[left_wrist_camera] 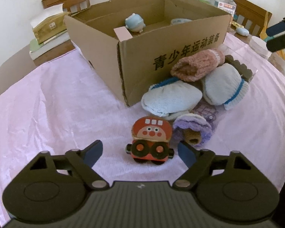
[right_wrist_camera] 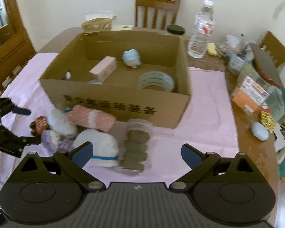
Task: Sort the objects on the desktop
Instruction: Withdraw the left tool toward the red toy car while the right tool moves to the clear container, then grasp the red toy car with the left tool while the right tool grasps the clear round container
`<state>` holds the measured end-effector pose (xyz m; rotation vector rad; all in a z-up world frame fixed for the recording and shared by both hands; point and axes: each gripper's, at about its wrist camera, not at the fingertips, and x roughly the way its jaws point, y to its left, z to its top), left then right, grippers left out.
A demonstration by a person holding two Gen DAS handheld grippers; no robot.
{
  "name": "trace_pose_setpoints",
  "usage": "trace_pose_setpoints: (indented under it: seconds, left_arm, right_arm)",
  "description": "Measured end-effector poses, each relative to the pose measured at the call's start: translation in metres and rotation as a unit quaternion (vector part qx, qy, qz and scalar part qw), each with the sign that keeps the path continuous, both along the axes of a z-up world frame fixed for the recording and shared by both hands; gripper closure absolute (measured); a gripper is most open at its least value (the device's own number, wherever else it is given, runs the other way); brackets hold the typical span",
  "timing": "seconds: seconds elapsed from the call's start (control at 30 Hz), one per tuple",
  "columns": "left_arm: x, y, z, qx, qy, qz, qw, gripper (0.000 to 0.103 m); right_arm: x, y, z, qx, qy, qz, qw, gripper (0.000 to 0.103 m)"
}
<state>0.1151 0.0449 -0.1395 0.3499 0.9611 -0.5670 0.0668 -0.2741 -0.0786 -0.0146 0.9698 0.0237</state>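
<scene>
Left tool (left_wrist_camera: 140,152) spread either side of toy train (left_wrist_camera: 151,142), not clamped; right tool (right_wrist_camera: 137,154) spread, nothing held.

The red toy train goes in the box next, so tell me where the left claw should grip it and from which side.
Grip the red wooden toy train across its flat body sides, just above the black wheels, coming down from the near side. It stands upright, face toward the left claw, already between the open blue pads. Stay left of the purple knitted sock close beside it.
</scene>
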Motion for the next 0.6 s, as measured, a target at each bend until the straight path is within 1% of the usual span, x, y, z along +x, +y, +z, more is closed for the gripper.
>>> trace_pose_setpoints:
  seconds: [0.07, 0.13, 0.2, 0.27, 0.33, 0.4, 0.5, 0.6]
  left_arm:
    - [0.001, -0.002, -0.002, -0.001, -0.001, -0.005, 1.0000, 0.021]
    - [0.002, -0.004, -0.004, 0.000, 0.000, -0.010, 0.9999, 0.025]
    - [0.003, -0.006, -0.005, 0.002, 0.000, -0.014, 0.9999, 0.026]
    - [0.005, -0.007, -0.008, 0.005, 0.000, -0.016, 0.9999, 0.028]
    - [0.007, -0.007, -0.010, 0.003, 0.006, -0.015, 0.9999, 0.031]
    - [0.008, -0.006, -0.011, 0.002, 0.011, -0.014, 0.9998, 0.034]
    - [0.011, -0.006, -0.013, -0.001, 0.012, -0.014, 0.9998, 0.034]
    - [0.012, -0.006, -0.013, -0.005, 0.016, -0.017, 0.9997, 0.038]
  right_arm:
    - [0.002, -0.008, -0.003, 0.001, 0.000, -0.013, 1.000, 0.003]
    - [0.004, -0.014, -0.009, -0.003, 0.003, -0.025, 1.000, 0.004]
    - [0.007, -0.018, -0.018, -0.005, 0.015, -0.034, 0.999, 0.011]
    - [0.008, -0.020, -0.025, -0.009, 0.022, -0.039, 0.999, 0.014]
    - [0.009, -0.021, -0.031, -0.012, 0.029, -0.041, 0.999, 0.018]
    - [0.010, -0.022, -0.035, -0.016, 0.033, -0.044, 0.998, 0.024]
    - [0.012, -0.023, -0.039, -0.021, 0.039, -0.045, 0.998, 0.032]
    - [0.013, -0.025, -0.042, -0.023, 0.045, -0.046, 0.998, 0.041]
